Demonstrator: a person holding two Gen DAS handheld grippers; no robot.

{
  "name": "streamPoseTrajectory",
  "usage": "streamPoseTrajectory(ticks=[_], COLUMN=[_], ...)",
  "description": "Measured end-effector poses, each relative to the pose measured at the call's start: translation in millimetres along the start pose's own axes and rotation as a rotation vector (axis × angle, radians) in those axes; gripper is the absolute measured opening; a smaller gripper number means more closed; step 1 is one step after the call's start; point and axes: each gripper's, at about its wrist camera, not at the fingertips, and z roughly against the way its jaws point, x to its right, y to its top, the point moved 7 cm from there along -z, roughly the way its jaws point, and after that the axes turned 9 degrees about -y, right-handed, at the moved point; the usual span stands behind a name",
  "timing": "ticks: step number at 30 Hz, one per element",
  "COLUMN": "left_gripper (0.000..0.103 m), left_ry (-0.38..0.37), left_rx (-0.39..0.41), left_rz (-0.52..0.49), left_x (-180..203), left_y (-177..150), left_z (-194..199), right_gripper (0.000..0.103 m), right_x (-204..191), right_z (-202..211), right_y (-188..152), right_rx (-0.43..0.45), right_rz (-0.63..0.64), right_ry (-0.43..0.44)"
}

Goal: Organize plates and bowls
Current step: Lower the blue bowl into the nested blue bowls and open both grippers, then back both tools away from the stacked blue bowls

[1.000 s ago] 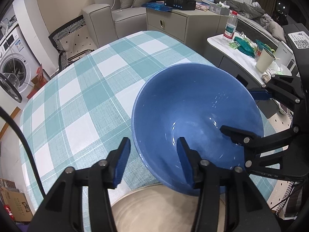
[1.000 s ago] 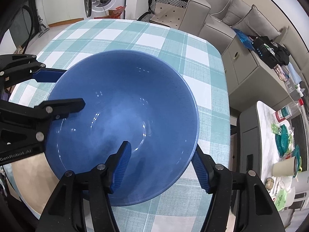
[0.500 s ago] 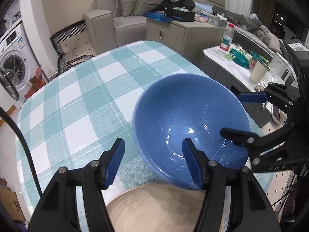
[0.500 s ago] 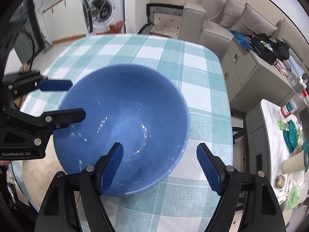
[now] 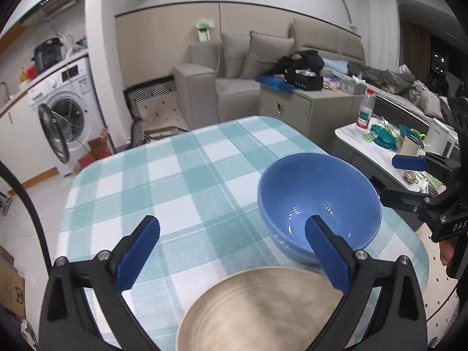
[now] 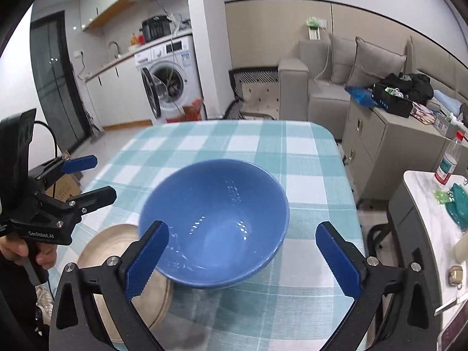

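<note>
Both opening wide with nothing pinched: left hand-held gripper (image 5: 232, 251) and right hand-held gripper (image 6: 242, 259), each near the blue bowl (image 6: 215, 223) but not touching it. Sitting upright on the checked tabletop (image 5: 181, 181), just beside the tan plate (image 5: 260, 310), maybe leaning on its edge. Could rock, slide off or clink if bumped by a finger swinging past.
</note>
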Motion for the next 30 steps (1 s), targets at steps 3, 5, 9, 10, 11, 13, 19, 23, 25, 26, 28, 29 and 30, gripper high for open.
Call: streamPoseTrajectory(ticks=[3,5,9,10,11,13,19,23,25,26,28,29,30], left_gripper=[0.103,0.103,0.103,0.103,0.103,0.103,0.103,0.103,0.103,0.103,0.103,0.103,0.103], left_ry=[0.019,0.032,0.043,0.054,0.062,0.085,0.126,0.142,0.152,0.156,0.156,0.154,0.152], left_rx=[0.024,0.044,0.082,0.088,0.095,0.115,0.158,0.175,0.177,0.179,0.182,0.18,0.179], left_rz=[0.017,0.024,0.043,0.047,0.05,0.053,0.063,0.061,0.06,0.06,0.059,0.06,0.059], left_x=[-5,-9,-12,-13,-13,-14,-16,-15,-14,-14,-12,-11,-10], left_y=[-7,-12,-23,-26,-29,-35,-51,-60,-65,-67,-73,-76,-79], left_z=[12,19,34,37,41,49,69,79,83,85,88,89,90], right_gripper=[0.102,0.102,0.102,0.102,0.102,0.102,0.102,0.102,0.102,0.102,0.102,0.102,0.102], right_x=[-5,-8,-13,-15,-16,-19,-30,-37,-40,-40,-39,-38,-37], right_z=[6,10,19,21,24,29,48,57,60,61,64,65,67], right_y=[-6,-9,-17,-20,-21,-25,-38,-49,-56,-59,-64,-66,-69], right_rx=[0.017,0.032,0.056,0.063,0.072,0.083,0.137,0.151,0.152,0.152,0.151,0.153,0.157], right_rz=[0.001,0.004,-0.001,-0.001,0.001,0.008,0.031,0.049,0.053,0.05,0.043,0.04,0.037], right_ry=[0.017,0.017,0.029,0.031,0.034,0.036,0.05,0.055,0.055,0.059,0.066,0.064,0.063])
